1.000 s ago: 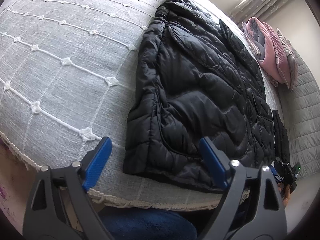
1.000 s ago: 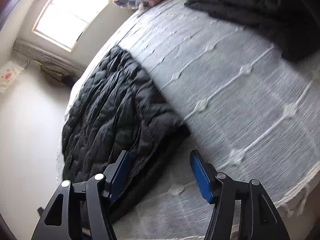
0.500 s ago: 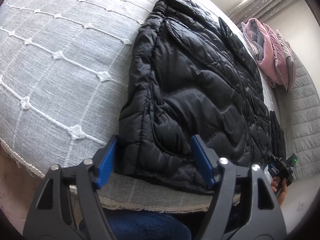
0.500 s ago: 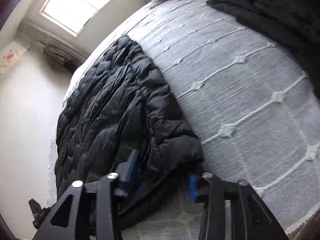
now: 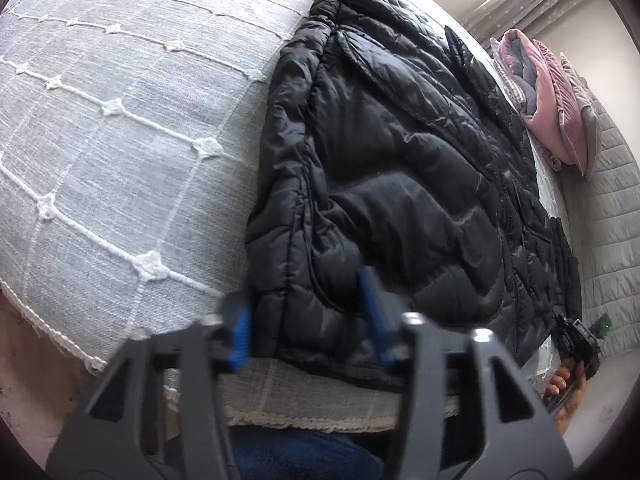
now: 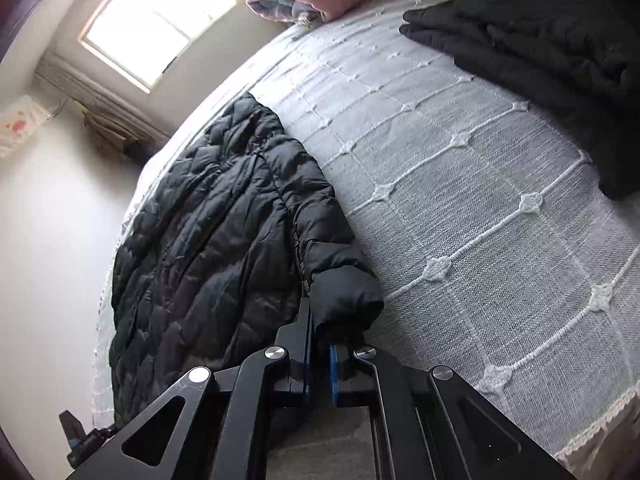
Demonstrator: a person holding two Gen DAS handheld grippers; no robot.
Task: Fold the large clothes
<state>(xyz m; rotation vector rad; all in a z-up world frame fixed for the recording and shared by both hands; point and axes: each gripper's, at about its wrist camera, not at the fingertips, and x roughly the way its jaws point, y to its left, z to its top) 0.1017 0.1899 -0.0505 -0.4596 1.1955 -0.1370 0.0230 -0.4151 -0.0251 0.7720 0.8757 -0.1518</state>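
Note:
A black puffer jacket [image 5: 400, 160] lies spread flat on the grey bedspread [image 5: 120, 140]. My left gripper [image 5: 308, 320] straddles its near hem corner; the jaws are closing and the blue pads dig into the padding from both sides. In the right wrist view the same jacket [image 6: 208, 248] runs toward the window. My right gripper [image 6: 319, 344] is shut on the other hem corner, and the puffy edge bulges just above its pads. The right gripper [image 5: 576, 340], held in a hand, also shows at the far right of the left wrist view.
A dark folded garment [image 6: 540, 48] lies on the bedspread [image 6: 460, 220] at the upper right. Pink bedding [image 5: 552, 112] is piled at the head end, near a grey padded headboard [image 5: 608, 220]. The bed's lace edge [image 5: 320, 424] is right below my left gripper, above blue trousers [image 5: 304, 456].
Both grippers moved onto the jacket's hem corners and closed. The left jaws narrowed around the corner; the right went from wide open to shut on the hem.

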